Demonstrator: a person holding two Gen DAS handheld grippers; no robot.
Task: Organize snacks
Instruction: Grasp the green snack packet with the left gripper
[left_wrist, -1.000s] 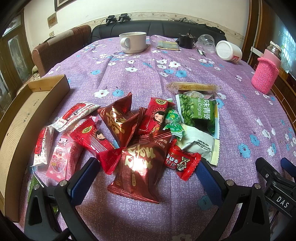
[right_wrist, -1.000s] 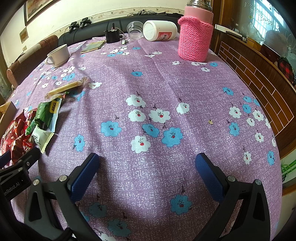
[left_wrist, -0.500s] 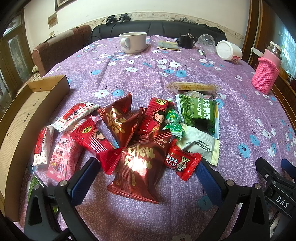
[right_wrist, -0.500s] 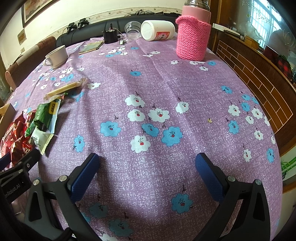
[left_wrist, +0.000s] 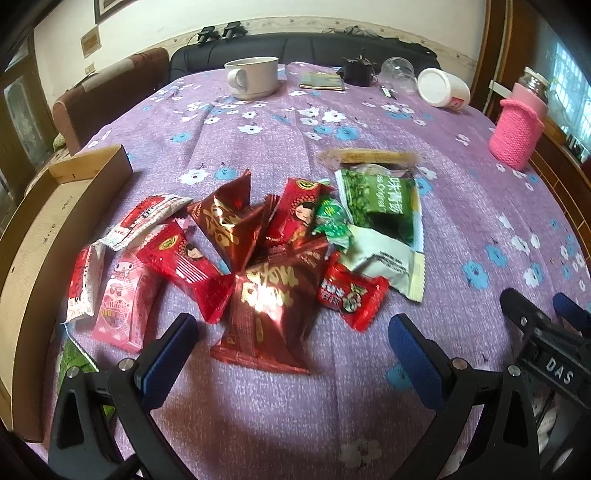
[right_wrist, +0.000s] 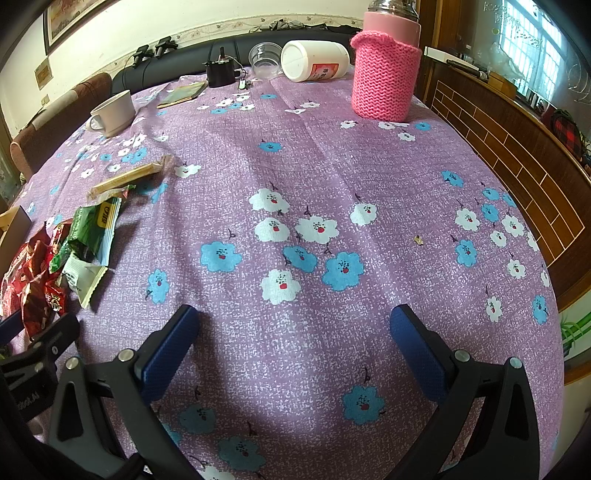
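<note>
left claw wide - empty | right claw wide - empty | one cardboard box

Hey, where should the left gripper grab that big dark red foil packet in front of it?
Probably by its near crimped edge. The dark red foil packet lies on top of the pile, puffed in the middle, its flat sealed end toward the open left gripper. Come in low from the near side, jaws closing above and below that seam, avoiding the small red packet beside it.
</note>
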